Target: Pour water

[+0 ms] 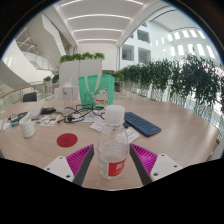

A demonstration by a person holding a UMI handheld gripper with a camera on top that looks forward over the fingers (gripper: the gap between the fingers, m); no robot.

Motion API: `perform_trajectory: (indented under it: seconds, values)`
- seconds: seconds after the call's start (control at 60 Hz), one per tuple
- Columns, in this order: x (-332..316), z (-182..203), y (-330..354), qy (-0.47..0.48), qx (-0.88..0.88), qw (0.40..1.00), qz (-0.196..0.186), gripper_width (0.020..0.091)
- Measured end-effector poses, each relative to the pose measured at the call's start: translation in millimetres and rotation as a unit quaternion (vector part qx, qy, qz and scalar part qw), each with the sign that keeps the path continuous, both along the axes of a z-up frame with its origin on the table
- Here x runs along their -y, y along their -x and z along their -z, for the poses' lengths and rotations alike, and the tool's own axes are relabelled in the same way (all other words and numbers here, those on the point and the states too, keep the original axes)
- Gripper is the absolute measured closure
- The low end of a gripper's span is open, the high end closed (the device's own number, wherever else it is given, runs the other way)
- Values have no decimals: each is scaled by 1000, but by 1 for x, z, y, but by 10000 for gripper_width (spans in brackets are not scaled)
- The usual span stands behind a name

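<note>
A: The water bottle (112,148) is seen upright between the two fingers, its white cap well above the pads and its red label low between them.

B: Is it being gripped?

A: The pink pads (146,157) appear to be pressed against the bottle from both sides, so the gripper (112,160) is judged to be pinching it. No gap can be made out at either side.

B: How far has the task been carried?

A: Only the grasp seems to be done. The bottle is held upright, not tilted, and the cap is on, so no water is judged to have been poured. Whether the bottle rests on the table (175,125) or is lifted cannot be told.

B: What is left?

A: The cap would have to be dealt with, a receiving vessel reached, and the bottle tipped. A small white cup (28,128) is seen well beyond the fingers to the left, among clutter; a red round object (67,140) lies just ahead of the left finger, and a dark flat device (142,124) beyond the right one. Which vessel is meant cannot be told.
</note>
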State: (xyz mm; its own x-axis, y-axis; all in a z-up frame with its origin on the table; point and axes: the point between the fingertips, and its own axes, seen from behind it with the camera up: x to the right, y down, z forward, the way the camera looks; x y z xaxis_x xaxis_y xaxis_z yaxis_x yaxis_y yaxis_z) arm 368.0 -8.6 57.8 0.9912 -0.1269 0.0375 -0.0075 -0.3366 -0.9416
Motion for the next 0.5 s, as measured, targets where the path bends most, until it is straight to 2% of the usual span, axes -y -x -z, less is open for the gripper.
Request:
perform_trajectory:
  seconds: [0.067, 0.1, 0.117, 0.133, 0.317, 0.367, 0.45, 0.5]
  values:
    - [-20, 0, -3, -16, 2, 1000, -9, 319]
    - [-27, -1, -5, -19, 4, 1000, -9, 422]
    - [-29, 0, -5, -19, 4, 1000, -9, 524]
    - [-31, 3, -4, -16, -1, 1000, -11, 576]
    - [-36, 1, -10, -32, -17, 999, 8, 673]
    - [-35, 4, -10, -19, -18, 1000, 12, 720]
    - [-34, 6, -6, -4, -37, 999, 20, 747]
    - [-33, 5, 3, 12, -46, 999, 12, 735]
